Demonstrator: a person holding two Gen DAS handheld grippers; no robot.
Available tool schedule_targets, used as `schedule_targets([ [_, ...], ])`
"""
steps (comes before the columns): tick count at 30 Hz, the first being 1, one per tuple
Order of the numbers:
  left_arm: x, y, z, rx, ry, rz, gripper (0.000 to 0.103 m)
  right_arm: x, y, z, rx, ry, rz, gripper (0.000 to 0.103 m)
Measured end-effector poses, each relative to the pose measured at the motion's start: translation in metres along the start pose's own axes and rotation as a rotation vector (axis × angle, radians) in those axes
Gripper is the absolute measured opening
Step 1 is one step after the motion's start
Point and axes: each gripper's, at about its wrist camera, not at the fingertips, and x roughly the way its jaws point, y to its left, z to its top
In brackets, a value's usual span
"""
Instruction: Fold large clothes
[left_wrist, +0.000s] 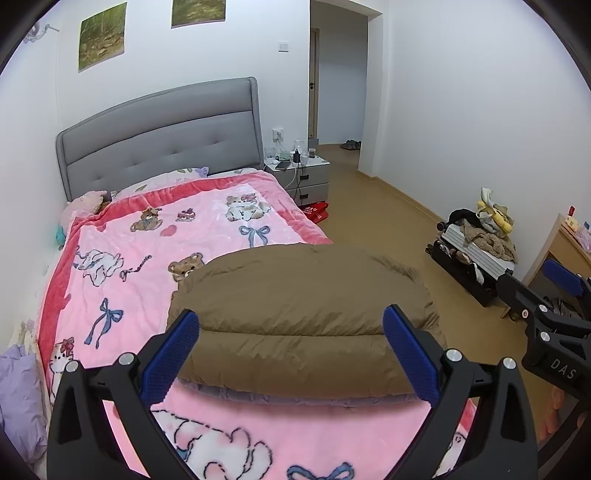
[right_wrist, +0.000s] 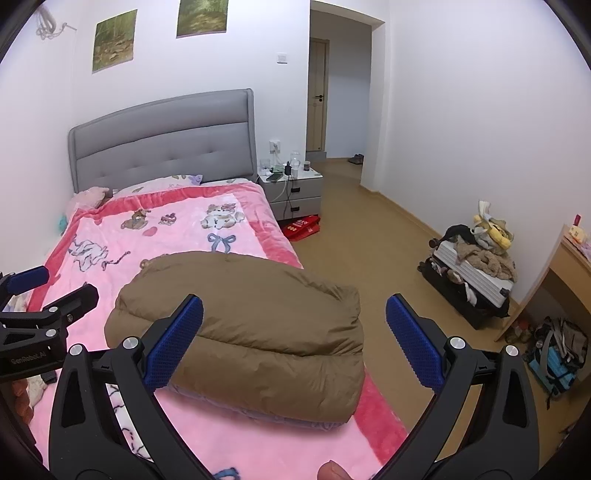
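A: What's closest to the cameras?

B: The two tools. The left tool has its blue-padded fingers spread wide with nothing between them. The right tool is spread just as wide and also holds nothing. A fingertip of the person shows at the bottom edge of the right wrist view.

A: And the garment?

B: The brown puffer coat lies folded into a thick, rounded bundle on the pink blanket, near the foot of the bed and towards its floor-side edge. A strip of its paler lining shows under the front fold. Neither tool touches it; both hang above and in front of it.

A: What's beyond that?

B: The blanket, printed with bears and blue bows, covers the bed up to a pillow and the grey padded headboard. Beside the headboard stands a grey nightstand with small items and cables on top, and a red bag on the floor in front of it.

A: The right side of the room?

B: An open suitcase heaped with clothes sits against the wall, next to a wooden bench. A backpack lies on the floor by it. Farthest off, two pictures hang above the bed and a doorway opens onto a hall.
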Motion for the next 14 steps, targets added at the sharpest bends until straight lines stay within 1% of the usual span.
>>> schedule_targets([
  [14, -0.0010, -0.0105, -0.0017, 0.034, 0.003, 0.005, 0.098, -0.0044, 0.0034, 0.0015, -0.005, -0.011, 0.003, 0.095],
])
